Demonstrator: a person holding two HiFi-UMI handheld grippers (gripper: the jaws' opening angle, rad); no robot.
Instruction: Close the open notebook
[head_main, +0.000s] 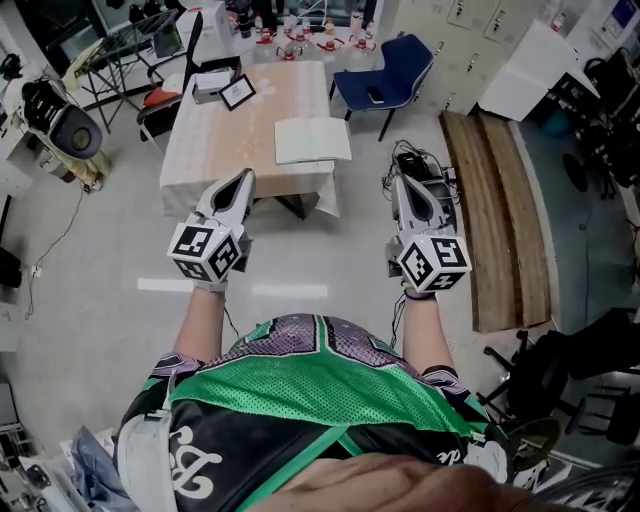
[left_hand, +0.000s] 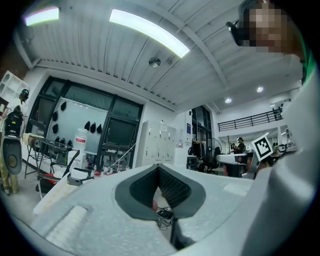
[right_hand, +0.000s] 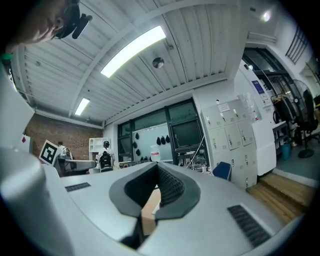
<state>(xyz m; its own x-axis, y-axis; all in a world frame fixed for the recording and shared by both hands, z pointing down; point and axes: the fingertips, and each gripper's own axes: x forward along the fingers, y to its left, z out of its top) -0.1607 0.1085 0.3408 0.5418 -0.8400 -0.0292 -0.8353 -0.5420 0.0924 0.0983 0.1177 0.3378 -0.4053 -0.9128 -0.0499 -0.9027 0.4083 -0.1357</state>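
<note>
The left gripper (head_main: 244, 177) and the right gripper (head_main: 401, 182) are both held level in front of the person, side by side and well apart, each with its jaws closed tip to tip and nothing between them. Ahead of them stands a table (head_main: 215, 150) under a tan cloth. The notebook (head_main: 313, 140) lies open and flat on it near the front edge, clear of both grippers. A blue chair (head_main: 395, 70) stands beyond the table's right corner

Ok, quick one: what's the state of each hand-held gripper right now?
Left hand-held gripper: closed, nothing between the jaws.
Right hand-held gripper: closed, nothing between the jaws.
</note>
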